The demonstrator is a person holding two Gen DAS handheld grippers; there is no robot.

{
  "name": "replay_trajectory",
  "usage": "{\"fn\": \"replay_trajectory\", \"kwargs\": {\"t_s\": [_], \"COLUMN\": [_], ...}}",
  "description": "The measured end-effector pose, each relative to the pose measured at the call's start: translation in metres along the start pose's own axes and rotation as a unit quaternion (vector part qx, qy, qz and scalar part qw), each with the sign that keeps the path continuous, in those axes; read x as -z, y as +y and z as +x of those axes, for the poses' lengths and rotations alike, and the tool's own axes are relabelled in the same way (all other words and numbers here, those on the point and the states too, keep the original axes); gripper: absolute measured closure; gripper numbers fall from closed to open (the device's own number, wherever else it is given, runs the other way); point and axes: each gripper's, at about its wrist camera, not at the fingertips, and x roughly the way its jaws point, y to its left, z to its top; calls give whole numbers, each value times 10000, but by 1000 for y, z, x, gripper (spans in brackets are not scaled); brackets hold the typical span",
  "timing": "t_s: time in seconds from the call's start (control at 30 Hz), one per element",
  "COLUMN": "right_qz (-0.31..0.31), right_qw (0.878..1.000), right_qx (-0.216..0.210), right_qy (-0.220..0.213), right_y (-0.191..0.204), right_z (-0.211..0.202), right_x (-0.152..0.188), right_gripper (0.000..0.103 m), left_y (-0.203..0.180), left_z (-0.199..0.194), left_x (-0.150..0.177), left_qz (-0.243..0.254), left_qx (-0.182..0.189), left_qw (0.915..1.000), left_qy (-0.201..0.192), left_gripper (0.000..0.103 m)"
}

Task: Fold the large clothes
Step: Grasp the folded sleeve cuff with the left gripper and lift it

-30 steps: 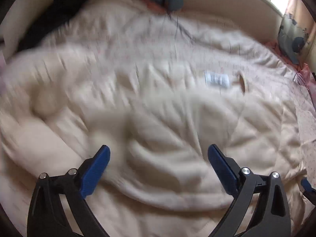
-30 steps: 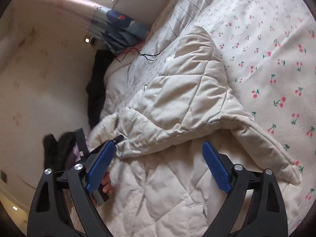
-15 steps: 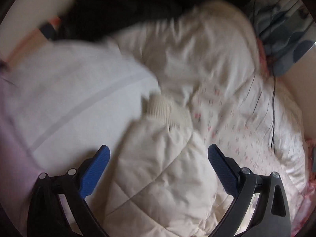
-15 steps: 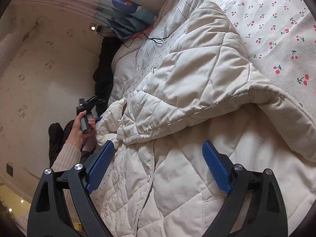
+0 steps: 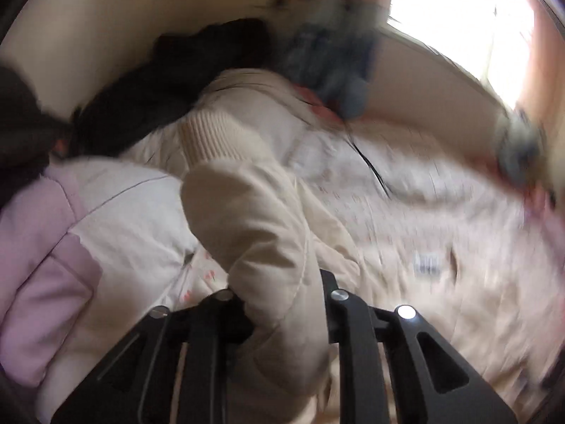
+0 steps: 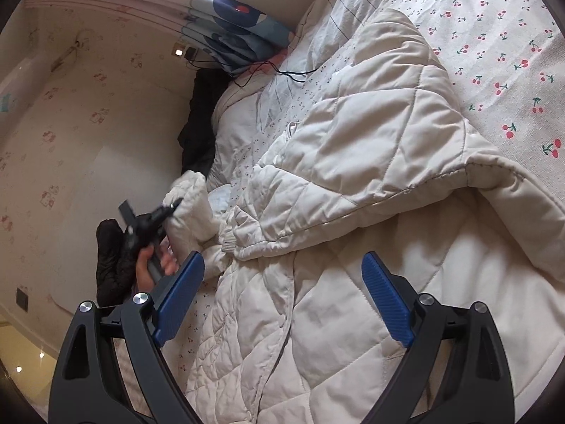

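A cream quilted padded jacket (image 6: 370, 162) lies spread on the bed, one side folded over its body. My left gripper (image 5: 282, 293) is shut on the jacket's sleeve (image 5: 254, 226) and holds it up; the ribbed cuff (image 5: 212, 134) points away from the camera. In the right wrist view the left gripper (image 6: 166, 212) holds that sleeve (image 6: 192, 212) at the bed's left edge. My right gripper (image 6: 282, 296) is open and empty, above the jacket's lower part.
A cherry-print sheet (image 6: 501, 46) covers the bed. A blue patterned pillow (image 6: 233, 31) and a black cable (image 6: 282, 70) lie near the headboard. Dark clothes (image 6: 201, 116) and a lilac and white padded garment (image 5: 70, 240) lie at the bed's wall side.
My left gripper has shut on the sleeve and lifted it; it was open half a second ago. My right gripper has stayed open, and its view has barely shifted.
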Motion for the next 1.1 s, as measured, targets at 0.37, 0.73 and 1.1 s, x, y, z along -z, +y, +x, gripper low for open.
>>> {"fn": "replay_trajectory", "kwargs": {"t_s": [0.37, 0.73, 1.1], "right_qz": [293, 144, -1448], "right_qw": [9995, 9999, 9795], "right_qx": [-120, -29, 1284], "right_qy": [-19, 28, -550], "right_y": [-10, -2, 43], "right_z": [-3, 0, -6], "right_x": [-3, 1, -10], "right_gripper": [16, 16, 16], "left_y": [-74, -184, -128], "left_z": [-35, -36, 1], "left_x": [85, 130, 39], "left_qz": [1959, 4856, 1740], "left_qx": [188, -745, 326], "left_qw": [9766, 8697, 9787], "left_qy": [874, 473, 1039], "left_gripper": [40, 37, 81]}}
